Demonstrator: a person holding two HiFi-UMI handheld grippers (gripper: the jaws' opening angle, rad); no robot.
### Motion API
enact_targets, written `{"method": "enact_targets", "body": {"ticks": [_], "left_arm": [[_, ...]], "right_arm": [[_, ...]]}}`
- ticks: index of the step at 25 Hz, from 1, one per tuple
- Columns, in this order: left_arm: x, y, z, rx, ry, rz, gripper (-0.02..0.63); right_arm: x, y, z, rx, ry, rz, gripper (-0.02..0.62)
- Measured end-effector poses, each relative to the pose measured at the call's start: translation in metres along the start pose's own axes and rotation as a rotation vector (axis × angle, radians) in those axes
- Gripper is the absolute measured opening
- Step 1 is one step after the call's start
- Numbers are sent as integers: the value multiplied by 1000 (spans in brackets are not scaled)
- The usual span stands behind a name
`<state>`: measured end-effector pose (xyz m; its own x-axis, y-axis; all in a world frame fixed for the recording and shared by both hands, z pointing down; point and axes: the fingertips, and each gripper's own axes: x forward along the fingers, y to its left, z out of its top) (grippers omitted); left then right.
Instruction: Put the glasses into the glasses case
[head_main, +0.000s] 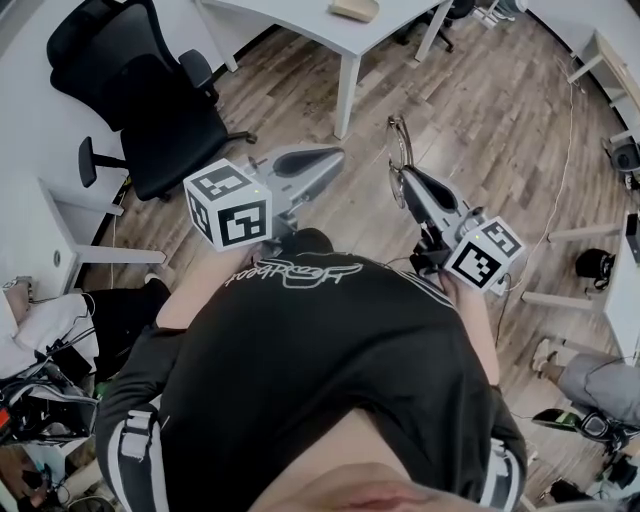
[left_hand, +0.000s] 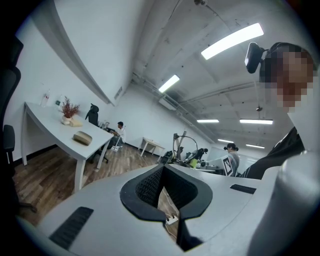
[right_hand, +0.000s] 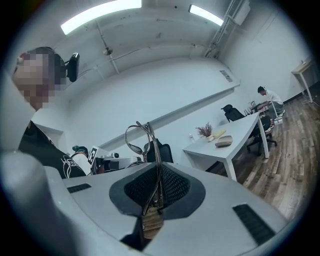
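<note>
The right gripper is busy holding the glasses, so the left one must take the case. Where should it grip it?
Probably across the glasses case's narrow width at mid-length, coming from above. It lies flat and oblong on the white desk, and its rounded ends seem to offer little hold.

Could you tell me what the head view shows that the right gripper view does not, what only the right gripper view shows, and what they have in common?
Only the head view: the marked cube on the right claw, seen from above. Only the right gripper view: the ceiling lights, a small plant on the table, and a seated person far behind. Both: the glasses clamped in the right claw, and the white table with the tan case lying on it.
</note>
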<state>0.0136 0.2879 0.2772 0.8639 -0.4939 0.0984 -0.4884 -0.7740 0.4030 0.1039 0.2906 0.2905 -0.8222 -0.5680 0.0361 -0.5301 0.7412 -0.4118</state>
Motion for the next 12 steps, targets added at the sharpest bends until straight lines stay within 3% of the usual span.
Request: {"method": "enact_targets", "body": {"ticks": [5,12], "left_arm": [[13,6,3,7,-7,0,6],[36,49,6,-21,-7,1,6]], "right_arm": [[2,-15,6,7,-15,12,28],[23,-56,11,16,-16,-10,29]]}}
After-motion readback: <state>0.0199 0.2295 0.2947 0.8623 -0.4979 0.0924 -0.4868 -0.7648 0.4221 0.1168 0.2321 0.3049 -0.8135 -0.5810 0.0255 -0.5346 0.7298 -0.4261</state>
